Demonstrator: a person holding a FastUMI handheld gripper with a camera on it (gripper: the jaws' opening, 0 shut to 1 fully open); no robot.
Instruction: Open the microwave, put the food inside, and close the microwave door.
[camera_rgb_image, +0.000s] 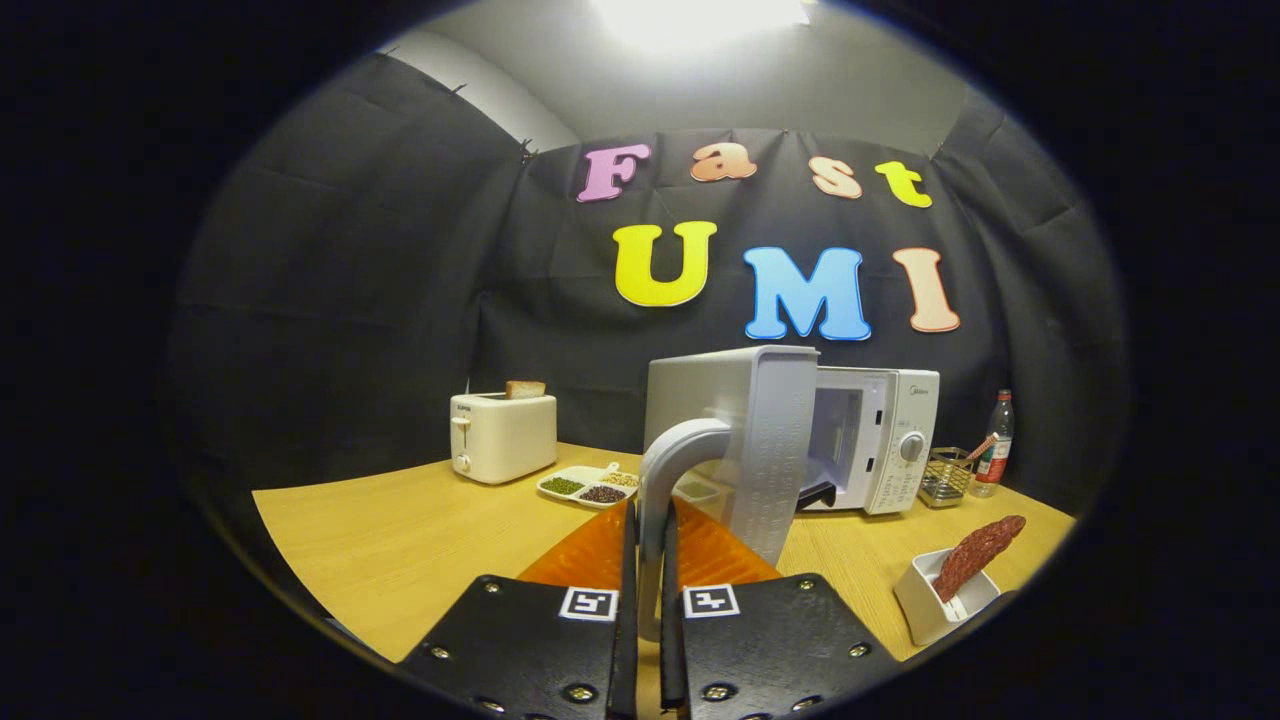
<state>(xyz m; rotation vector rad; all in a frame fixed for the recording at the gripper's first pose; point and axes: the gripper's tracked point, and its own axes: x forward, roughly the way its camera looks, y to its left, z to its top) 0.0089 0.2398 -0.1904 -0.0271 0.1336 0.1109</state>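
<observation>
Microwave (880, 440) sits far back on the desk (400, 540), door (750, 440) swung wide open toward us. Hand-held gripper (648, 570) is level, clamped on the door handle (665, 480). Toaster (502, 435) stands left; sausage (975, 555) in a white cup (925, 605) waits right.

A single ceiling light (700, 20) burns out to white glare overhead, its glow fading down the grey wall. The counter (400, 540) is evenly and warmly lit, with soft shadows under the toaster (502, 435) and microwave (880, 440). The dark booth cloth swallows light and shows only faint folds. Fisheye distortion bows the counter's edges and dims the picture toward its rim. The gripper (648, 600), closed on the door handle (665, 480), sits close and slightly soft; the middle distance is sharp.
</observation>
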